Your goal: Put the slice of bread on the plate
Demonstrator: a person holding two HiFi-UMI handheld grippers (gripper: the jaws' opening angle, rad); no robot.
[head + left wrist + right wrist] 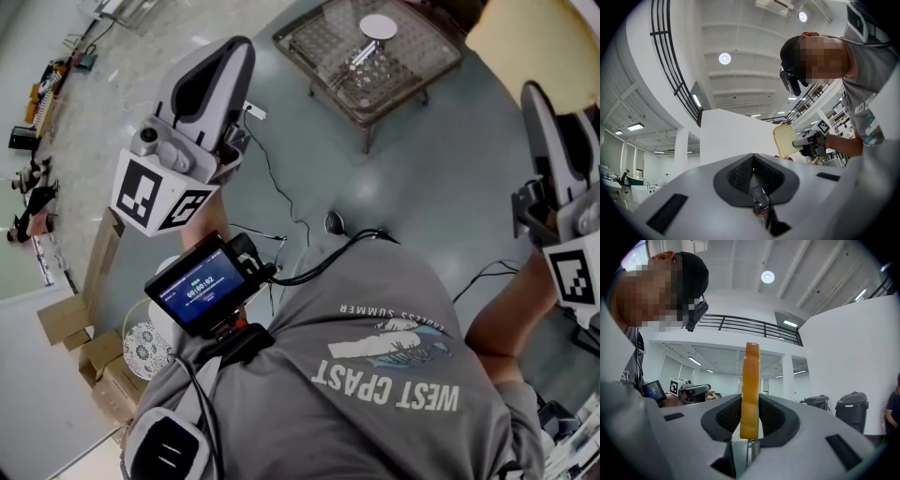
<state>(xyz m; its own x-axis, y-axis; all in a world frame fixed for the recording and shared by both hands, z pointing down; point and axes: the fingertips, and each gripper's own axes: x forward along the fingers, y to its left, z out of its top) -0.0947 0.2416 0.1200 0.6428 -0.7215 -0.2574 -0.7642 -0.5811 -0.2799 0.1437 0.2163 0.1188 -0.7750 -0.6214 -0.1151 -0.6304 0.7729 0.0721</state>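
Observation:
The slice of bread (750, 390) stands edge-on between the jaws of my right gripper (750, 416), which is shut on it. In the head view the bread (534, 42) is a pale yellow shape at the top right, just past the right gripper (539, 98). The left gripper view shows its flat face (785, 139) held up in the air. A small white plate (378, 26) rests on a low glass-topped table (319, 42) far ahead on the floor. My left gripper (234, 52) is raised at the upper left, its pads (740, 176) closed together with nothing between them.
Black cables (281, 202) trail over the grey floor between me and the table. Cardboard boxes (84, 347) sit at the lower left. A device with a lit screen (199, 284) hangs on my chest. Two dark bins (853, 404) stand by a white wall.

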